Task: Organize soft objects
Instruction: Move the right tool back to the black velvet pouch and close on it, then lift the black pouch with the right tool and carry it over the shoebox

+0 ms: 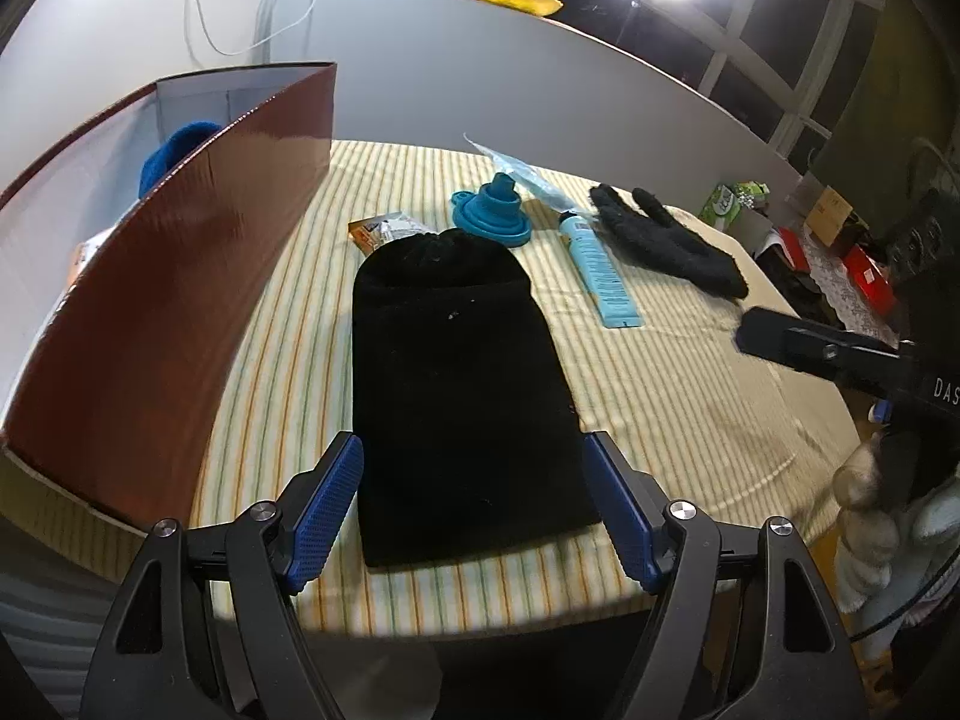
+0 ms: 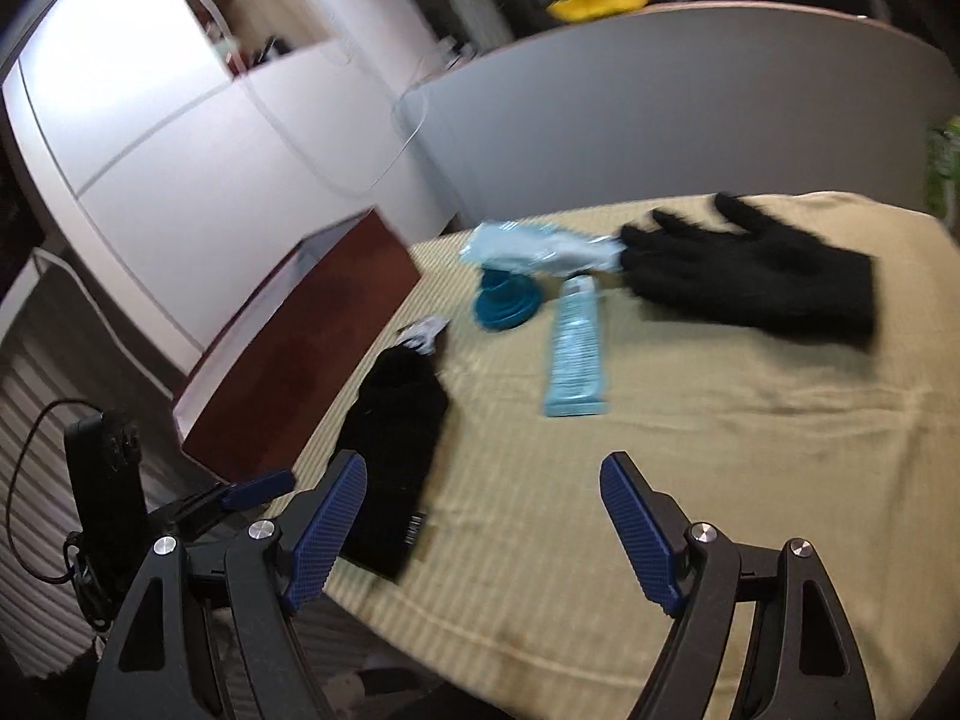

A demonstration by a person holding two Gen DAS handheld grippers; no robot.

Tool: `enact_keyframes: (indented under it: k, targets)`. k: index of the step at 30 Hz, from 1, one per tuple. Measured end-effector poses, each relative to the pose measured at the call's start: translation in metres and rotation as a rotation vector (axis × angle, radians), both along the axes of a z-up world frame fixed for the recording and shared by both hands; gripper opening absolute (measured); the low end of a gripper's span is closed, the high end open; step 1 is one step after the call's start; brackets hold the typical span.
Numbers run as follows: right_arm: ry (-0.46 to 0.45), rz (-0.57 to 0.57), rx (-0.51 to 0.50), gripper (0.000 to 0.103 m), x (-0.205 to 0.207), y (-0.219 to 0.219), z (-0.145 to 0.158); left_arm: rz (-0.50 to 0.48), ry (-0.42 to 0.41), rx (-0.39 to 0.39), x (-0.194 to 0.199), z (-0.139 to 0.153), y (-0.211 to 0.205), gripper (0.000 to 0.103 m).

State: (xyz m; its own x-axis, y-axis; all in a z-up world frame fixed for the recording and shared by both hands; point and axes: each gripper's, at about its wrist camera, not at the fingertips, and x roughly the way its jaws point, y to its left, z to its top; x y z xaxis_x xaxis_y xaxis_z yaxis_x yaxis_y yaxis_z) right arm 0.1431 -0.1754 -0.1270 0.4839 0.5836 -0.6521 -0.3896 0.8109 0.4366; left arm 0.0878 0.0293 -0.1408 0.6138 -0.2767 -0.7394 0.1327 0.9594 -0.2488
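Observation:
A black soft pouch (image 1: 462, 384) lies flat on the striped cloth. My left gripper (image 1: 474, 510) is open, its blue pads on either side of the pouch's near end, not closed on it. The pouch also shows in the right wrist view (image 2: 396, 438). A black glove (image 1: 666, 240) lies at the far right of the table and is also in the right wrist view (image 2: 762, 276). My right gripper (image 2: 483, 528) is open and empty above the table's near edge. A brown box (image 1: 162, 276) stands at the left with a blue soft thing (image 1: 174, 150) inside.
A blue collapsible funnel (image 1: 492, 210), a light blue tube (image 1: 597, 276), a clear plastic packet (image 2: 540, 249) and a small snack wrapper (image 1: 384, 231) lie past the pouch. A grey partition (image 1: 540, 84) stands behind the table. The right gripper's body (image 1: 840, 354) shows at the right.

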Motion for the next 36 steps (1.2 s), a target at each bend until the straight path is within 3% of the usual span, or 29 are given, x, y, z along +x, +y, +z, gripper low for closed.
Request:
enact_keyframes:
  k: [4, 9, 20, 26, 29, 36]
  targets:
    - [0.097, 0.064, 0.015, 0.077, 0.02, 0.026, -0.01, -0.012, 0.009, 0.011, 0.007, -0.004, 0.001, 0.076]
    - [0.149, 0.086, 0.028, 0.075, 0.035, 0.044, -0.018, -0.015, 0.021, -0.01, 0.011, -0.008, 0.003, 0.076]
    - [0.198, 0.163, -0.027, 0.045, 0.043, 0.075, -0.033, -0.01, 0.061, -0.024, 0.019, -0.019, 0.008, 0.076]
    - [0.22, 0.179, -0.063, 0.04, 0.044, 0.088, -0.042, -0.01, 0.075, -0.078, 0.024, -0.022, 0.013, 0.076]
    - [0.231, 0.181, -0.055, 0.037, 0.045, 0.091, -0.045, -0.009, 0.074, -0.092, 0.024, -0.022, 0.014, 0.073]
    - [0.277, 0.163, 0.015, 0.031, 0.052, 0.09, -0.052, -0.01, 0.054, -0.074, 0.022, -0.021, 0.009, 0.055]
